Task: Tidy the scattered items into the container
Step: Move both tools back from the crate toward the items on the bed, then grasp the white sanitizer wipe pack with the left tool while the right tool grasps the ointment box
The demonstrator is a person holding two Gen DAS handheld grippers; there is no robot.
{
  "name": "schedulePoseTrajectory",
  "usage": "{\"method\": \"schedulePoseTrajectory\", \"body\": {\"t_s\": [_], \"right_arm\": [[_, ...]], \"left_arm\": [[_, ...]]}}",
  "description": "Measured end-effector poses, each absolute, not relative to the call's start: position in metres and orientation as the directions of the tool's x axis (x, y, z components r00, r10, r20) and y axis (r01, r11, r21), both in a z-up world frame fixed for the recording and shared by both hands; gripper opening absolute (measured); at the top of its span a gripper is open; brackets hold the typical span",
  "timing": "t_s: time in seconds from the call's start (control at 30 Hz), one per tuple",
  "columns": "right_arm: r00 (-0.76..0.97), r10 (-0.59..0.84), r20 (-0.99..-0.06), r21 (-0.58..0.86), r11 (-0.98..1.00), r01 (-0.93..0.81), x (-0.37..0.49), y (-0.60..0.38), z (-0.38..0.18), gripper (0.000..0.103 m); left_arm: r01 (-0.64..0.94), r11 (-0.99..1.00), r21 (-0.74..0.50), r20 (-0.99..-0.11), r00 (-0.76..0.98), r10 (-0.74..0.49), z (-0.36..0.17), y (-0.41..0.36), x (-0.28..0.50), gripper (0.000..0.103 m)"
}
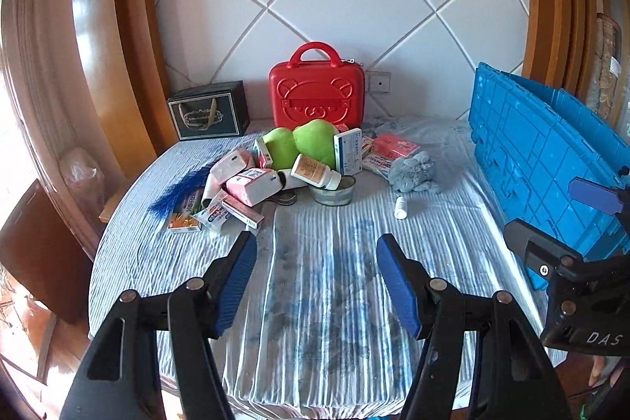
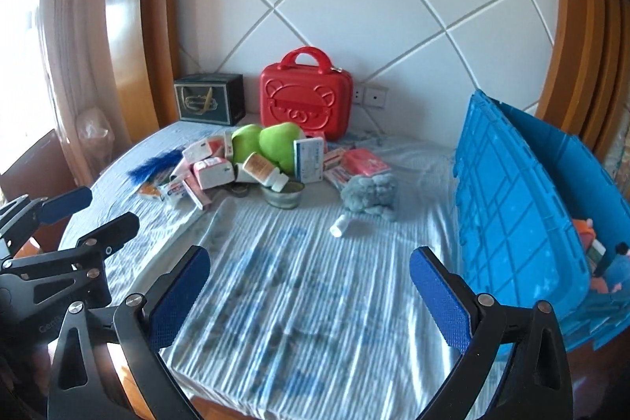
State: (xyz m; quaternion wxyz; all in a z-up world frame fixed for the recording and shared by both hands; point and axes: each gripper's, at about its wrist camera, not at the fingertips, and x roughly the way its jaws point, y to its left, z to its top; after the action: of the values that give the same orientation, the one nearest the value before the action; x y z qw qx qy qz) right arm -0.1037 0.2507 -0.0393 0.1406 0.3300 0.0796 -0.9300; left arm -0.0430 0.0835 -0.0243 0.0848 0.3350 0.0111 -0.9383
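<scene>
A heap of scattered items lies at the far middle of the striped cloth: medicine boxes (image 1: 252, 183) (image 2: 210, 173), a green plush toy (image 1: 303, 144) (image 2: 267, 144), a brown pill bottle (image 1: 315, 171) (image 2: 264, 170), a metal tin (image 1: 332, 193) (image 2: 283, 193), a grey fluffy thing (image 1: 413, 171) (image 2: 370, 191) and a small white bottle (image 1: 401, 207) (image 2: 339, 225). The blue crate (image 1: 543, 160) (image 2: 512, 207) stands at the right with its lid up. My left gripper (image 1: 315, 278) and right gripper (image 2: 309, 296) are open and empty above the near cloth.
A red bear case (image 1: 317, 95) (image 2: 305, 95) and a dark gift box (image 1: 208, 110) (image 2: 208, 99) stand against the tiled wall. A blue feather (image 1: 177, 189) lies left of the heap. Wooden frames flank both sides. The crate holds some items (image 2: 590, 242).
</scene>
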Motion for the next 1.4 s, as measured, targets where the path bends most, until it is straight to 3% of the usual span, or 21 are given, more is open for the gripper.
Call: {"method": "schedulePoseTrajectory", "body": {"t_s": [0.5,0.8,1.13,1.4], "right_arm": [[-0.651,-0.275,-0.707,-0.009,-0.918,0.397,-0.227,0.205,-0.088,0.103],[-0.600,-0.264,-0.755,0.029,-0.928,0.372,-0.272,0.181,-0.115,0.103],[-0.542,-0.215,-0.813,0.093,-0.965,0.244,-0.313,0.134,-0.165,0.103],[-0.448,-0.242,-0.861,0.120,-0.951,0.284,-0.332,0.072,-0.222,0.103]], "left_arm": [[0.263,-0.964,0.052,-0.700,-0.679,-0.222,-0.068,0.019,-0.140,0.063],[0.303,-0.951,0.066,-0.764,-0.597,-0.244,-0.108,-0.066,-0.169,0.063],[0.305,-0.951,0.054,-0.830,-0.516,-0.213,-0.164,-0.184,-0.199,0.063],[0.281,-0.959,0.016,-0.865,-0.478,-0.154,-0.214,-0.221,-0.231,0.063]]}}
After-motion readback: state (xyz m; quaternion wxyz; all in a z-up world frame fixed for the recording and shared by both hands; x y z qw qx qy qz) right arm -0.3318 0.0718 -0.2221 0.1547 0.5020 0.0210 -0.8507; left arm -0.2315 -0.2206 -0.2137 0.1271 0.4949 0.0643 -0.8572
